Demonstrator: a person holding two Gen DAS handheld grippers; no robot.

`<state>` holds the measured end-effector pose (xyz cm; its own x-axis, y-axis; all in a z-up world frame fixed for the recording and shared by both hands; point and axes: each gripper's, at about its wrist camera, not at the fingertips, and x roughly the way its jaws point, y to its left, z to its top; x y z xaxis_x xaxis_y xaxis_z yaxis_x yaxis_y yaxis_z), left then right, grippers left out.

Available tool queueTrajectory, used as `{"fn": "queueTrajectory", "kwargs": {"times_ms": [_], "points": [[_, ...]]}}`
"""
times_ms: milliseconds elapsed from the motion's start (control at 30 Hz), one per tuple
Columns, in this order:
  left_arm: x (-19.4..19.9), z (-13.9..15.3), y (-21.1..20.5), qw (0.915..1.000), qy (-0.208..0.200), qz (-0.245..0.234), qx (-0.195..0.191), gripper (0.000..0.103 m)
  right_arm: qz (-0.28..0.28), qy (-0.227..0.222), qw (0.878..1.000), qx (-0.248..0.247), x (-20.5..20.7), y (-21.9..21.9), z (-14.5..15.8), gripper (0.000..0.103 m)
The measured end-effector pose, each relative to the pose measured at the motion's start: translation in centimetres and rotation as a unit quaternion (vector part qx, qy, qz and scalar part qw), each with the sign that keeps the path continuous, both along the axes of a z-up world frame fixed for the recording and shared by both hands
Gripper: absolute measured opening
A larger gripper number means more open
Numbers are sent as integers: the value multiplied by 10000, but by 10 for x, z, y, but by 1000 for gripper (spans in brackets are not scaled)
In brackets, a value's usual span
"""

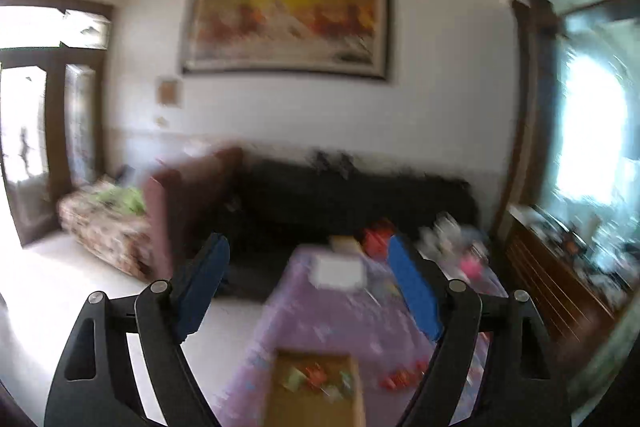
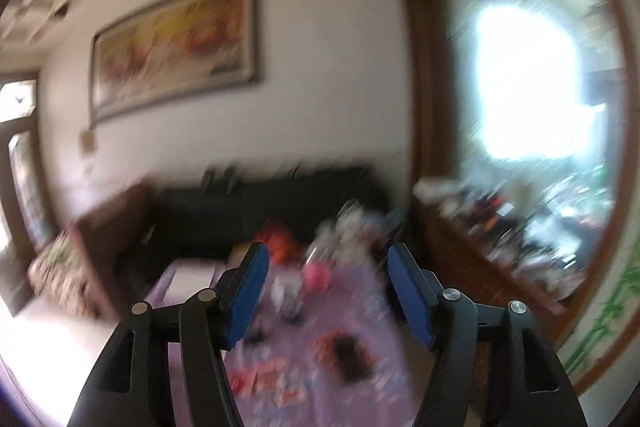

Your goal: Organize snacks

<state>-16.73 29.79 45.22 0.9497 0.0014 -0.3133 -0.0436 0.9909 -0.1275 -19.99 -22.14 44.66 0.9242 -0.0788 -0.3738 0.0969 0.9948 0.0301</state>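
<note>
Both views are blurred by motion. A cardboard box (image 1: 316, 387) holding several small wrapped snacks sits at the near end of a table with a purple cloth (image 1: 320, 315). Red snack packets (image 1: 400, 379) lie loose to its right. My left gripper (image 1: 308, 247) hangs high above the table, open, with nothing between its blue pads (image 1: 412, 287). My right gripper (image 2: 326, 255) is also open and empty above the purple cloth (image 2: 372, 307). Below it lie red and white packets (image 2: 268, 379) and a dark packet (image 2: 352, 355).
A white box (image 1: 338, 271), red packages (image 1: 378, 237) and a pink item (image 1: 472, 263) crowd the table's far end. A black sofa (image 1: 352, 199) stands behind, a patterned seat (image 1: 108, 223) at left, a wooden cabinet (image 1: 560, 275) with clutter at right.
</note>
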Motion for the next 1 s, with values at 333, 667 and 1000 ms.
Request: {"fn": "queueTrajectory", "kwargs": {"times_ms": [333, 667, 1000], "points": [[53, -207, -47, 9809, 1074, -1030, -1251, 82, 1844, 2284, 9540, 604, 147, 148, -310, 58], [33, -287, -19, 9817, 1429, -512, -1149, 82, 1570, 3339, 9285, 414, 284, 255, -423, 51], [46, -311, -21, 9789, 1565, -627, -1157, 82, 1499, 3752, 9147, 49, 225, 234, -445, 38]]}}
